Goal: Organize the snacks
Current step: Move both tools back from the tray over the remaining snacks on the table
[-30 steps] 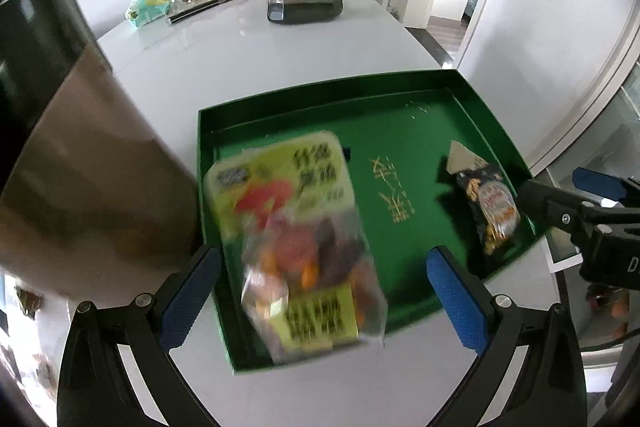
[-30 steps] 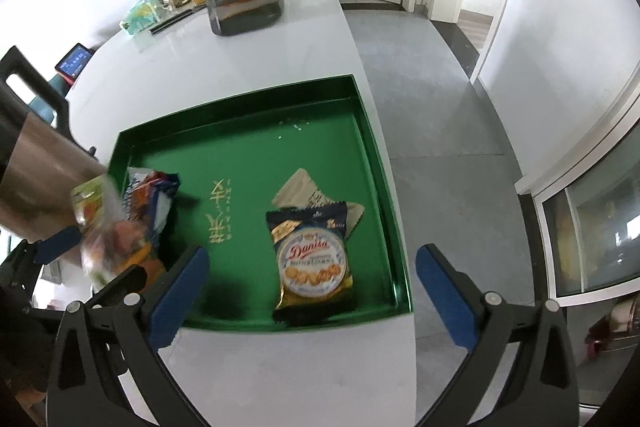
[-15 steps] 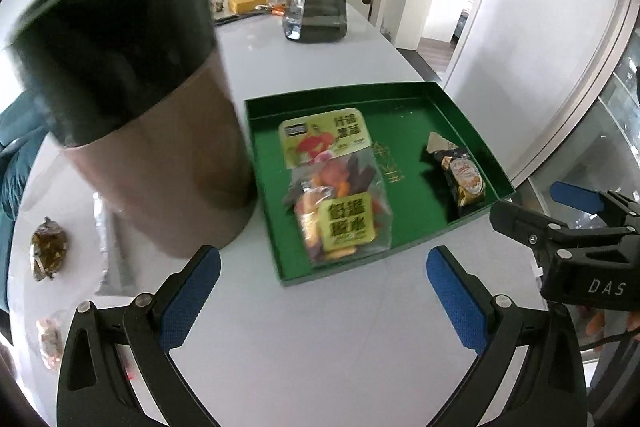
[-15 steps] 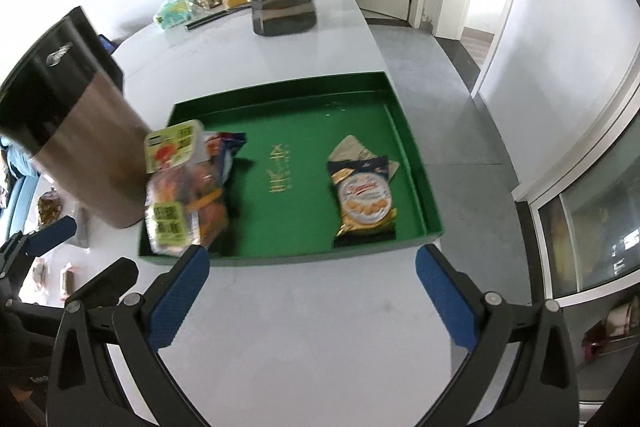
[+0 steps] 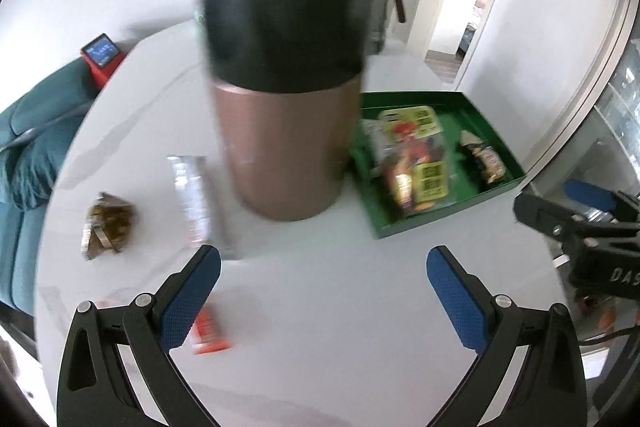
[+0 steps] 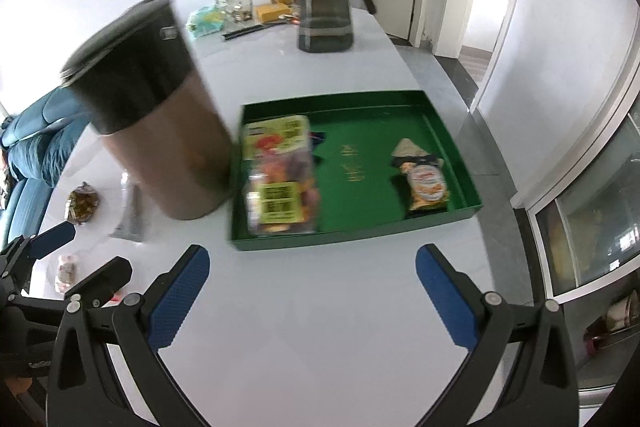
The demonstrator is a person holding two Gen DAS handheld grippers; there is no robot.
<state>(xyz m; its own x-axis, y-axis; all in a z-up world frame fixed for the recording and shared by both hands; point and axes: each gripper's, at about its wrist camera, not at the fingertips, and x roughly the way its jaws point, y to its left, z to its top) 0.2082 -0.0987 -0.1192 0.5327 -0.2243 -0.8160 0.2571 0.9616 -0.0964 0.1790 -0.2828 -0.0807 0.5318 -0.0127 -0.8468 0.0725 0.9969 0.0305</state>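
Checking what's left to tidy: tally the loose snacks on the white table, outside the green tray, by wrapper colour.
silver wrapper: 1
dark olive-brown pack: 1
red-orange pack: 1
pale pinkish pack: 1
Total: 4 loose snacks. The frames are blurred, so the colours are approximate.

Left wrist view is motion-blurred. Your brown canister (image 5: 284,115) hides the green tray's (image 5: 436,223) near-left corner and most of the dark pitcher (image 5: 380,7). Print on the yellow-labelled snack bag (image 6: 280,175) unreadable. Orange packet (image 5: 208,335) partly behind your left gripper's finger (image 5: 188,299).
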